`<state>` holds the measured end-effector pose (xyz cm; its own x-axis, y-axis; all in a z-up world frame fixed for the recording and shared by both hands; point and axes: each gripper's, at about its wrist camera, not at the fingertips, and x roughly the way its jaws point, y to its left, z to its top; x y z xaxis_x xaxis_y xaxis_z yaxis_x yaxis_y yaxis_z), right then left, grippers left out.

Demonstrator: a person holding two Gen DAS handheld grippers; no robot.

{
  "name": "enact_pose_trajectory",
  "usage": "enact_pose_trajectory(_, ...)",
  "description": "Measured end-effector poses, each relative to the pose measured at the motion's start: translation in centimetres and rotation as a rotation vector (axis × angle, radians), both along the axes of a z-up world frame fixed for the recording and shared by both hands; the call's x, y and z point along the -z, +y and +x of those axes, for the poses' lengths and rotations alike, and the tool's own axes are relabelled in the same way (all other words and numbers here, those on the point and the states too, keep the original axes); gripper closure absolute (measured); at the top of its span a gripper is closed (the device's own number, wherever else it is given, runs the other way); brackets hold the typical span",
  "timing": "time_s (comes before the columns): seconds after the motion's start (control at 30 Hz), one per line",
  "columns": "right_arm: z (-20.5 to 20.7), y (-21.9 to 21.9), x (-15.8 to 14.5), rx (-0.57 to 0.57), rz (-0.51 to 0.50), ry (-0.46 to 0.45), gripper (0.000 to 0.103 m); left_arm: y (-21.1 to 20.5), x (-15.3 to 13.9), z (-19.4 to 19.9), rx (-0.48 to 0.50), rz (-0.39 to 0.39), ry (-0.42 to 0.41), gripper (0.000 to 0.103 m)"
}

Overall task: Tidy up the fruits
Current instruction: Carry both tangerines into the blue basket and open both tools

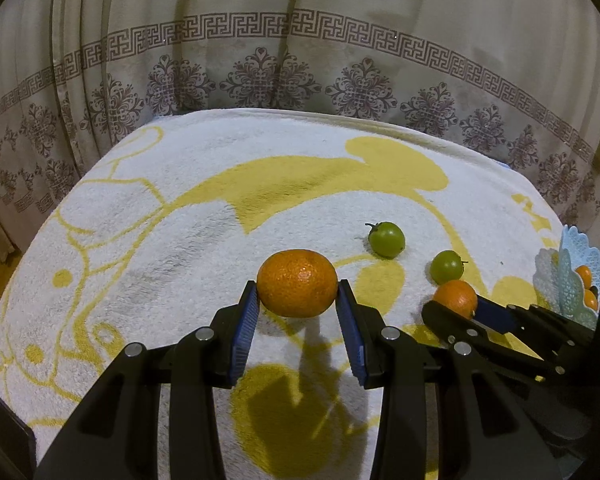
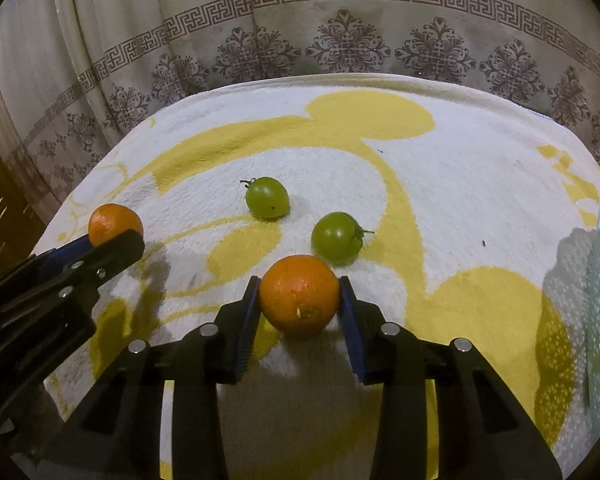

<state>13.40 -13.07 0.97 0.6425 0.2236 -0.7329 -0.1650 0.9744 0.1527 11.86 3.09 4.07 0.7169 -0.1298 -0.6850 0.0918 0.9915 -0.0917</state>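
Looking at the towel (image 1: 172, 216) spread over the table as the landmark, both grippers sit at its near edge, each one closed onto its own orange. The left gripper (image 1: 298, 296) has its blue pads squeezed against both sides of the left orange (image 1: 297, 282), narrow opening, fruit resting on the towel or barely off it, can't tell which. The right gripper (image 2: 299, 298) does the same with the right orange (image 2: 299, 294), pads touching both flanks. My guess is both oranges get grabbed at once so they can go together into the basket (image 1: 580, 276), which sits at the towel's right edge and already has a couple of orange fruits showing inside. Just past the right orange, toward the middle of the towel, two green tomatoes (image 2: 337, 237) and (image 2: 268, 197) lie loose, stems on, near each other but not touching. Probably left for later since they'd be sorted separately. Behind the towel's far edge hangs a patterned curtain (image 1: 300, 60).
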Motion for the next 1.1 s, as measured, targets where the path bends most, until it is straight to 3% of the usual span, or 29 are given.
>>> enact_pose_trajectory(1.1,-8.5,-5.3,-3.7,0.078,0.089,-0.070,0.064,-2.9,-1.4,-2.7,0.067,0.001,-0.032,0.063)
